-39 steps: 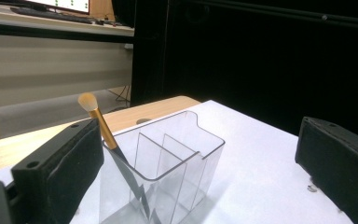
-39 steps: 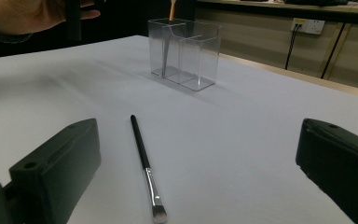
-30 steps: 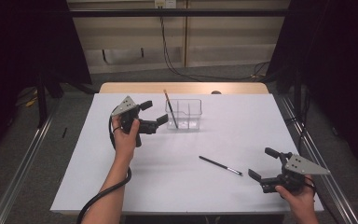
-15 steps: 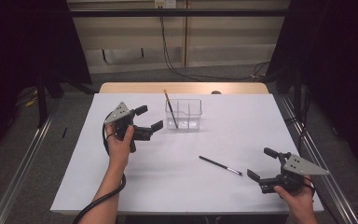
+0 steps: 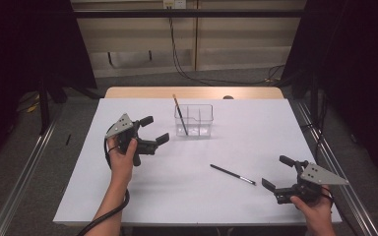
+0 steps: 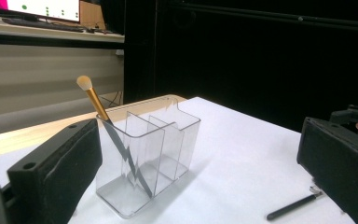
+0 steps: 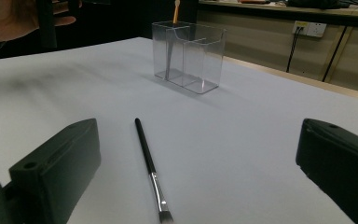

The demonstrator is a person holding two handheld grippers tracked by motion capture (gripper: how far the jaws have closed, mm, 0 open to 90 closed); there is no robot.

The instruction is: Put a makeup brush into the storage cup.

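Clear plastic formed the organizer (image 5: 194, 121) that stood toward the far middle of the white desk (image 5: 226, 196), its inside split by thin walls into compartments. A brush with a gold ferrule and pale tip (image 5: 179, 115) leaned inside its left-hand end compartment as the high view showed it, handle down and head poking above the rim; the left gripper view (image 6: 107, 135) showed the same brush slanting across the nearest compartment.

The left gripper (image 5: 151, 132) was held above the desk just to the left of the organizer, apart from it, in the person's left hand (image 5: 121, 158). Its jaws stood wide apart and held nothing; in its own view the organizer sat between the two black jaws, farther off.

A second brush, black-handled with a silver ferrule (image 5: 233, 174), lay flat on the bare desk, nearer the person than the organizer and well apart from it, with its bristle end pointing toward the right gripper (image 5: 278, 173). In the right gripper view this black brush (image 7: 150, 165) lay between the jaws on the desk surface, touching neither, its bristles closest to the camera and the organizer (image 7: 189, 55) standing well beyond.

The right gripper rested low near the desk's near right corner, held in the right hand (image 5: 316, 209), its jaws spread wide and empty.
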